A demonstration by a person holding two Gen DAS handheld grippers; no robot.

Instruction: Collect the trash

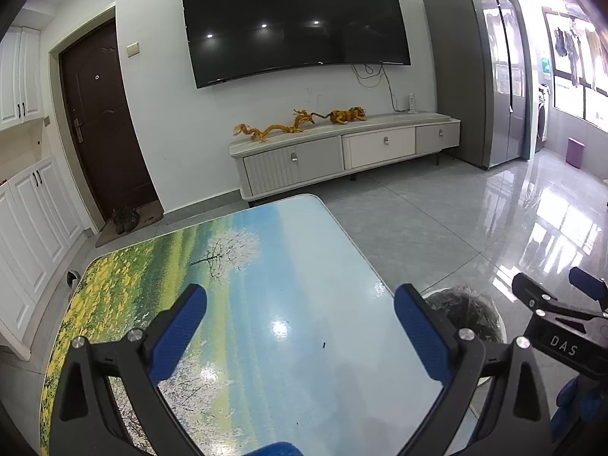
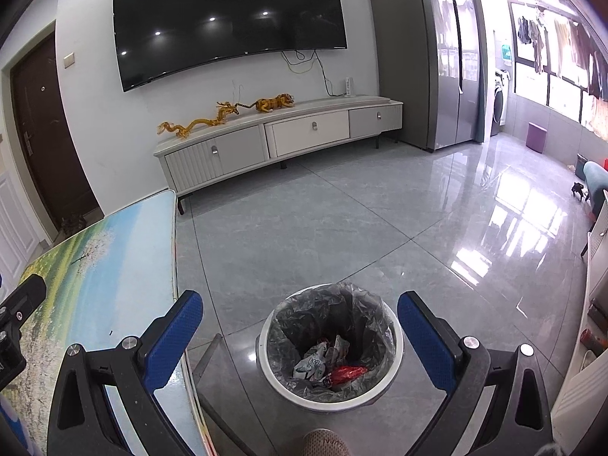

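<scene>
A white bin [image 2: 395, 336] lined with a dark plastic bag stands on the floor beside the table. Inside it lie crumpled white wrappers [image 2: 317, 361] and a red wrapper [image 2: 347, 373]. My right gripper [image 2: 300, 304] hangs open directly above the bin, nothing between its blue fingers. My left gripper [image 1: 300, 300] is open over the table [image 1: 304, 266], which has a landscape print and carries only a tiny dark speck [image 1: 323, 345]. In the left wrist view the bin [image 1: 471, 311] shows past the table's right edge, and the right gripper's body [image 1: 558, 326] sits at the far right.
A low TV cabinet [image 2: 281, 140] with golden figurines stands against the far wall under a wall TV [image 2: 228, 15]. A grey fridge [image 2: 437, 57] is at the right. A slippered foot [image 2: 323, 442] is just below the bin. Glossy tiled floor [image 2: 380, 228] stretches ahead.
</scene>
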